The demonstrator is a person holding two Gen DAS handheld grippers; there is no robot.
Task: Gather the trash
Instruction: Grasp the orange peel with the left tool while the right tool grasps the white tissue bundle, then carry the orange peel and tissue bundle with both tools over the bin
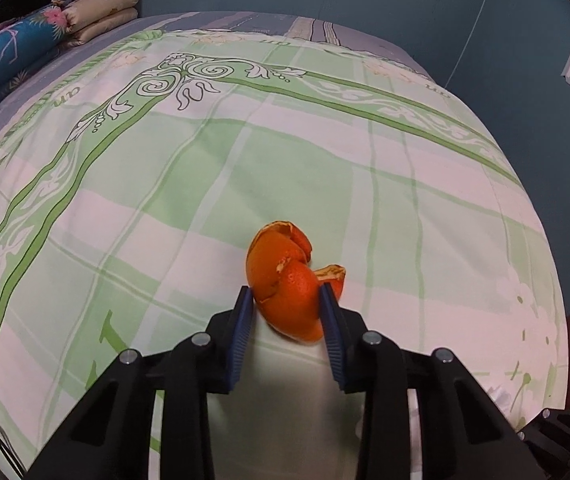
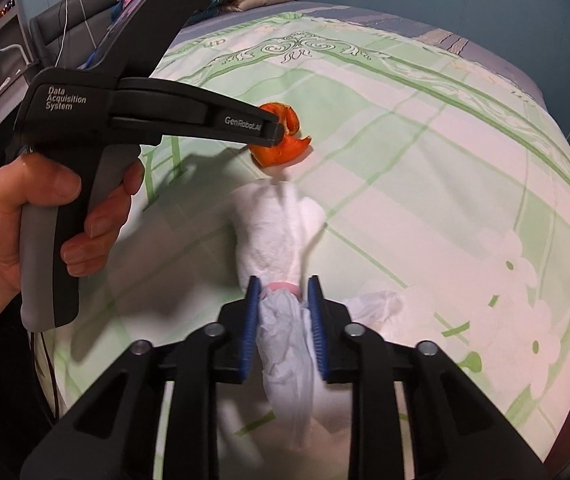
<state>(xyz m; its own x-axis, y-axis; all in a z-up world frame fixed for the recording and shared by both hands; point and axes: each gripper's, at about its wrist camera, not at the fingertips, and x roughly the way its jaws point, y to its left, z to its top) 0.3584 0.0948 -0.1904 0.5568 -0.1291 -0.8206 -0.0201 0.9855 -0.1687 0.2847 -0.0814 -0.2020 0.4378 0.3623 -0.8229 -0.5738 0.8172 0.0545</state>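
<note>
Crumpled tissue sits pinched in the right claw. Farther off, the left claw grips orange peel (both probably unbinned); another wad remains on the bed.

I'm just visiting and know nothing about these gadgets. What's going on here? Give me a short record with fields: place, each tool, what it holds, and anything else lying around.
Place: bed with a green-checked sheet
Left gripper: shut on the orange peel
Right gripper: shut on the crumpled white tissue
Left hand: grips the left tool's handle
Loose trash: another tissue on the sheet, right of the right gripper
Background: folded bedding at the far end
</note>
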